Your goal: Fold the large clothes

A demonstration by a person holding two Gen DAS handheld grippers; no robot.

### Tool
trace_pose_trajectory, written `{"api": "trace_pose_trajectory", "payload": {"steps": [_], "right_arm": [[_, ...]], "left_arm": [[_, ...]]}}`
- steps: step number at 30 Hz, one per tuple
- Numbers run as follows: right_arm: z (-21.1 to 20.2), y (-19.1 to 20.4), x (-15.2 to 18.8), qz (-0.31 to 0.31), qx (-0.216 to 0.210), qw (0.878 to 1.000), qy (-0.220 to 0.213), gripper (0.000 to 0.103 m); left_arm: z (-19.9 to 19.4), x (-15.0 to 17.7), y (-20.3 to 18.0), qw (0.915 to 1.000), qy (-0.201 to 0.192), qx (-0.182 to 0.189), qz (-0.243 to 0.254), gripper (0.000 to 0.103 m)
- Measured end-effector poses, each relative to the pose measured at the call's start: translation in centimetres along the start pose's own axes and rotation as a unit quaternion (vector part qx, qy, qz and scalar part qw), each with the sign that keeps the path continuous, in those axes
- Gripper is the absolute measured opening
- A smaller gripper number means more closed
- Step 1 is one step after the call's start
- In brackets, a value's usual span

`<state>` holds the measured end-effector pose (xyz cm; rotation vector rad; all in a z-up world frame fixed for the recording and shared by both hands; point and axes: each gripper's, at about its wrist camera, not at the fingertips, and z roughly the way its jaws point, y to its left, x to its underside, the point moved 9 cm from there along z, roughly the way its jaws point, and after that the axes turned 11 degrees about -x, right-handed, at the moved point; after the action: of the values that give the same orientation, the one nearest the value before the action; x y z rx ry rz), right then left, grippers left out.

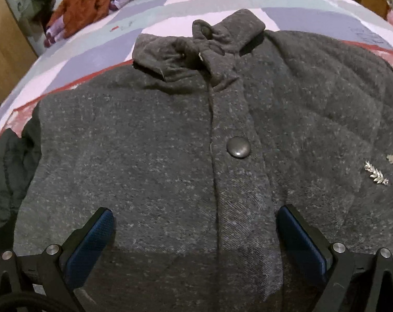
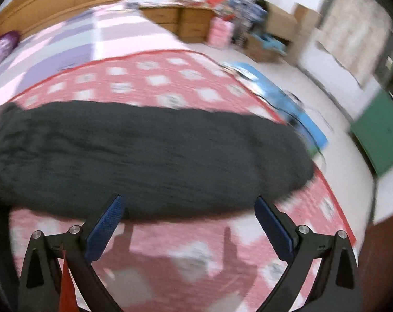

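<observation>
A dark grey speckled coat lies front up on the bed, with its collar at the far end and a round metal button on the placket. My left gripper is open just above the coat's chest, its blue pads either side of the placket. In the blurred right wrist view the coat is a dark mass lying across a pink patterned quilt. My right gripper is open and empty at the coat's near edge.
A silver leaf brooch sits on the coat's right side. Orange and purple clothes are piled at the bed's far left corner. A wooden wardrobe stands left. Wooden drawers, boxes and a blue mat are beyond the bed.
</observation>
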<state>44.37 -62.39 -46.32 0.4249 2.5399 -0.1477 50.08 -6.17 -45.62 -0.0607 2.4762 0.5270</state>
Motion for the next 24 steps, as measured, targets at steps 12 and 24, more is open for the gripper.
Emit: {"api": "trace_pose_trajectory", "payload": {"steps": [12,24], "right_arm": [[-0.8,-4.9,2.7,0.027,0.036,0.999,0.008,0.101],[-1.7,-3.0,3.9,0.031,0.065,0.997,0.009,0.101]], "left_arm": [[0.0,0.7,0.0,0.9999,-0.014,-0.002,-0.006,0.103],[-0.3,1.4,0.1,0.9996,-0.025,-0.003,-0.008,0.103]]}}
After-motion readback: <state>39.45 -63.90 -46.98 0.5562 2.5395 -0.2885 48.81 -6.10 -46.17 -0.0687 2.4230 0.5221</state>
